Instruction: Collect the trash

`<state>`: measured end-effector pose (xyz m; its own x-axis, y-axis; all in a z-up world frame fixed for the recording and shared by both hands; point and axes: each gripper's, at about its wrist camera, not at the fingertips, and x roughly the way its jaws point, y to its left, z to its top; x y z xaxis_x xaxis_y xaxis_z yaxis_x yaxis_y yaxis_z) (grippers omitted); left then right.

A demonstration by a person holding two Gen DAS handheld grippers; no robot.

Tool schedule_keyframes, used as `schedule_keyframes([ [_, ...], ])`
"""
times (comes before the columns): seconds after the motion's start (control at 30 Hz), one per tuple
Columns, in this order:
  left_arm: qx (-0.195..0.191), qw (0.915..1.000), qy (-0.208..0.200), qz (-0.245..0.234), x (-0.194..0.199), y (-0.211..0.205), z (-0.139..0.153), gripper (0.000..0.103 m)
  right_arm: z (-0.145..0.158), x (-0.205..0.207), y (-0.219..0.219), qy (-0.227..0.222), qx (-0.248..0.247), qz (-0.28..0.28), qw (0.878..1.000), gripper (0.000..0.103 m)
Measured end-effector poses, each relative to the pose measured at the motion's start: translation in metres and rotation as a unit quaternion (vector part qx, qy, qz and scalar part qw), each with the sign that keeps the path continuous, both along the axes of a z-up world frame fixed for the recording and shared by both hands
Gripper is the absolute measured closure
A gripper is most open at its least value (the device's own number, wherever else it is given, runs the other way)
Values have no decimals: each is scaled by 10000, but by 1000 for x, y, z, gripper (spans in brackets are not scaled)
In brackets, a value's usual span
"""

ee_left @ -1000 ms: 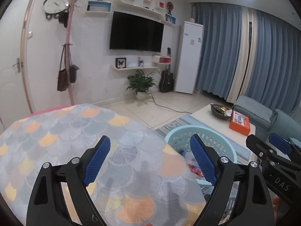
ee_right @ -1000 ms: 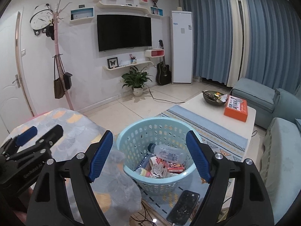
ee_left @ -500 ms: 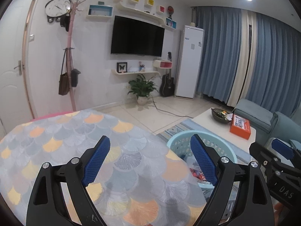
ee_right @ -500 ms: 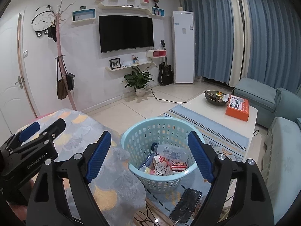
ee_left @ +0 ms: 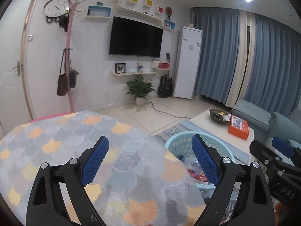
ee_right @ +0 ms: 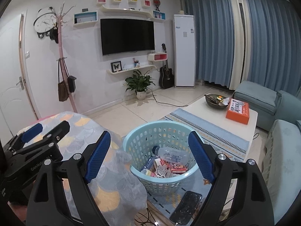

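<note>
The left gripper [ee_left: 150,160] hangs wide open and empty over the table [ee_left: 56,141]. The right gripper [ee_right: 148,156] has just been opening and holds nothing. Between its fingers, lower down, the basket [ee_right: 143,141] holds trash; a bottle [ee_right: 172,155] lies crosswise, cap pointing left.
</note>
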<state>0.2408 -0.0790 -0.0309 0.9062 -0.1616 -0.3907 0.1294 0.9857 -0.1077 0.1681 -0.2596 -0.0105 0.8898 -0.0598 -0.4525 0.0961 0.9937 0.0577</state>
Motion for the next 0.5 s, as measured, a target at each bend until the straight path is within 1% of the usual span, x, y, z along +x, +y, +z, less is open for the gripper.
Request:
schedule_keyframes([
  [0.17, -115, 9999, 9, 17, 1, 4, 0, 15, 1, 0, 1, 6, -1, -15, 10000, 23],
  [0.37, -101, 9999, 15, 12, 1, 4, 0, 15, -1, 0, 3, 24, 26, 18, 10000, 23],
  [0.5, -175, 9998, 2, -55, 1, 7, 0, 14, -2, 2, 2, 73, 93, 46, 9999, 23],
])
